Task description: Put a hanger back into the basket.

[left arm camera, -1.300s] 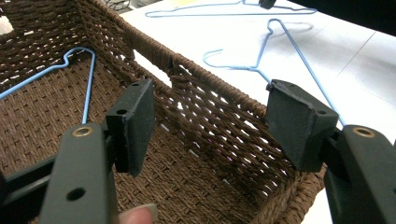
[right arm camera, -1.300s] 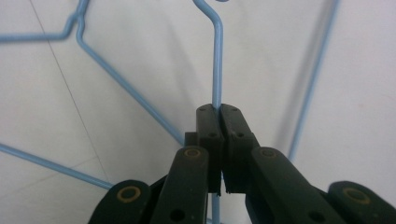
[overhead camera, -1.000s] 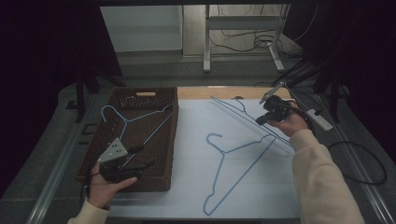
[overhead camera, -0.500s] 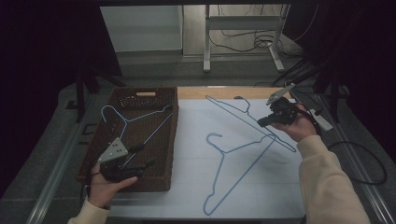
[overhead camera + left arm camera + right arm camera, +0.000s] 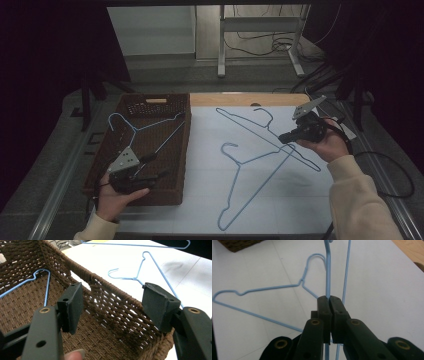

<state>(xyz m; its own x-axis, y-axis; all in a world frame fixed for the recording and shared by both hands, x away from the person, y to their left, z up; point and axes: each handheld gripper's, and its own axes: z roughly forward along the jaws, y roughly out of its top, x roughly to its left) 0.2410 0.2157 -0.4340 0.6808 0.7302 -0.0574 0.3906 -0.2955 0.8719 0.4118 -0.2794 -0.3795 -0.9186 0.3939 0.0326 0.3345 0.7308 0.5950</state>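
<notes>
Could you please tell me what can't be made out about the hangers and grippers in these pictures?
- Held hanger: in the right gripper view its hook is cut off by the top edge; the right gripper covers its wire lower down.
- Hanger in the basket: the left gripper view's left edge and the left gripper hide most of it.
- High view: whether the held hanger touches the flat hanger where they cross is too fine to tell.

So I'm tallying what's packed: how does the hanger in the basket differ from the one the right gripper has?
The basket hanger lies inside the brown wicker basket, untouched; the gripped hanger is over the white table, outside it. The left gripper is open near the first; the right gripper is shut on the second's wire. Both are thin blue wire.
</notes>
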